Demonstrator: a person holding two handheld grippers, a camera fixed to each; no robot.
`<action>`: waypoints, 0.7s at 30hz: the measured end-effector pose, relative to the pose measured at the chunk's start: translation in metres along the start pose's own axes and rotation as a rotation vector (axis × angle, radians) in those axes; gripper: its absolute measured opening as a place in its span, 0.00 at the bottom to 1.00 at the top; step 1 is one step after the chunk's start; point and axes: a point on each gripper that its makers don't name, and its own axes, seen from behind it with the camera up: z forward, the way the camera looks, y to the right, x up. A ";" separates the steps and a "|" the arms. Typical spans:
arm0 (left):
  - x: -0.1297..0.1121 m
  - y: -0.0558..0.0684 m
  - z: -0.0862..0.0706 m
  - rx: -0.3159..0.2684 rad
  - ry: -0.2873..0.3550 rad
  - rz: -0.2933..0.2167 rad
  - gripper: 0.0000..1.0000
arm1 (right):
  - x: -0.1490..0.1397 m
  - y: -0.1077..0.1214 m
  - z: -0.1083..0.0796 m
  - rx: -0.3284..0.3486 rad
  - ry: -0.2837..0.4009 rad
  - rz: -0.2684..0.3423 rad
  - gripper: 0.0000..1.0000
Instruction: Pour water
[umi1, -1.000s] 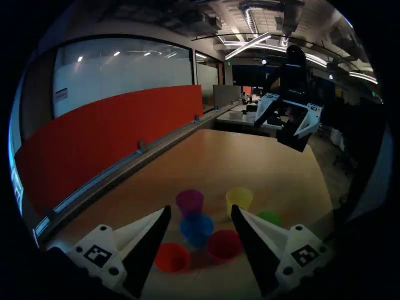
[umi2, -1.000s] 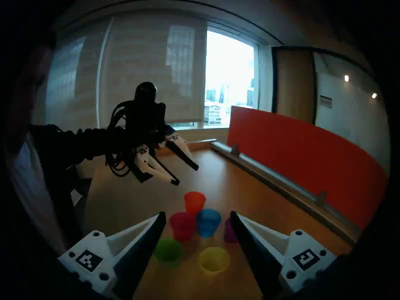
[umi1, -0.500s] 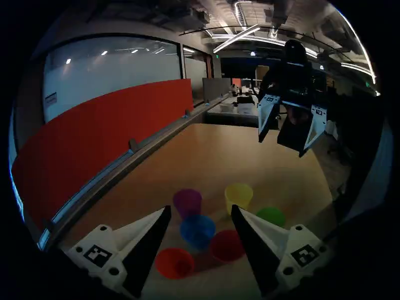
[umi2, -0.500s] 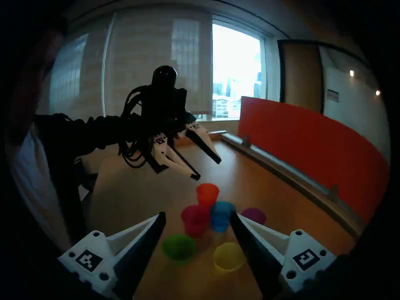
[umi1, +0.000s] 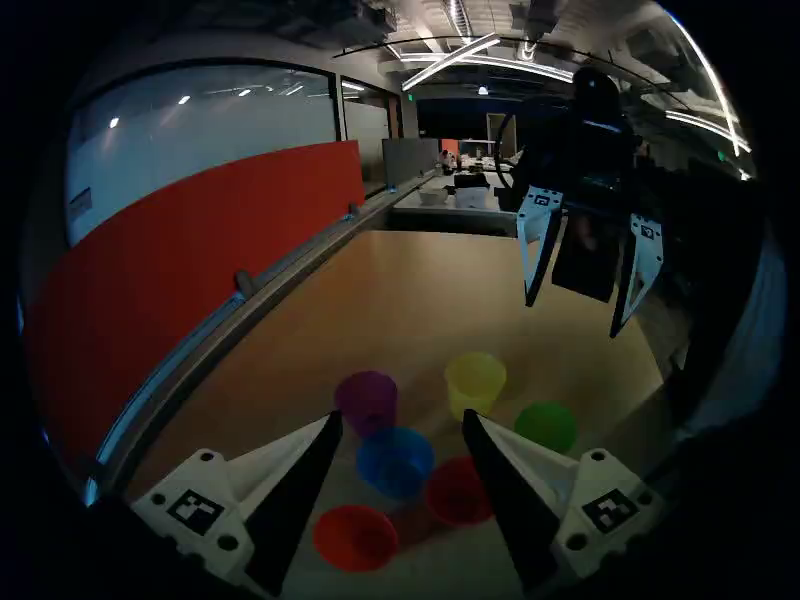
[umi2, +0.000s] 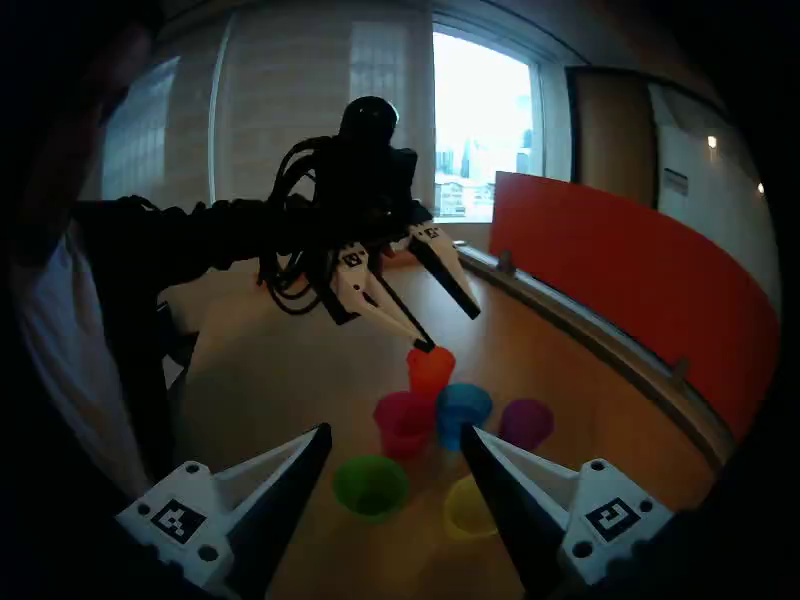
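Down on the wooden counter six plastic cups stand upright in a loose cluster. In the left gripper view the purple cup and the yellow cup sit farthest off; the blue cup is nearer, between the two; the green cup is out to the right; the pink cup stands just beside the blue one; the orange cup is nearest the camera. The left claw is spread wide with nothing in its grip; the blue cup shows in the gap between its fingers. The right claw hangs above the far part of the counter, beyond the yellow and green cups, its fingers pointing down, wide apart and empty.

In the right gripper view the right claw is likewise gaping and bare; the pink cup and blue cup show between its fingers, the green cup and yellow cup are nearest, and the purple cup is to the right. Across the cluster the left claw, held out on a dark sleeve, tilts down with its fingers parted; its lower tip lies right at the rim of the orange cup, though contact cannot be told. What any cup holds is too dim to tell. A red partition runs along the counter's edge; a bright window lies behind.
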 end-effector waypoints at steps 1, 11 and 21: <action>-0.002 -0.001 0.002 -0.003 -0.007 0.003 0.89 | -0.002 -0.001 0.002 0.002 -0.005 -0.004 0.99; -0.024 -0.004 0.017 -0.029 -0.067 0.024 0.89 | -0.020 -0.016 0.021 0.042 -0.042 -0.012 0.99; -0.039 -0.004 0.028 -0.042 -0.104 0.036 0.89 | -0.035 -0.022 0.030 0.060 -0.067 -0.014 0.99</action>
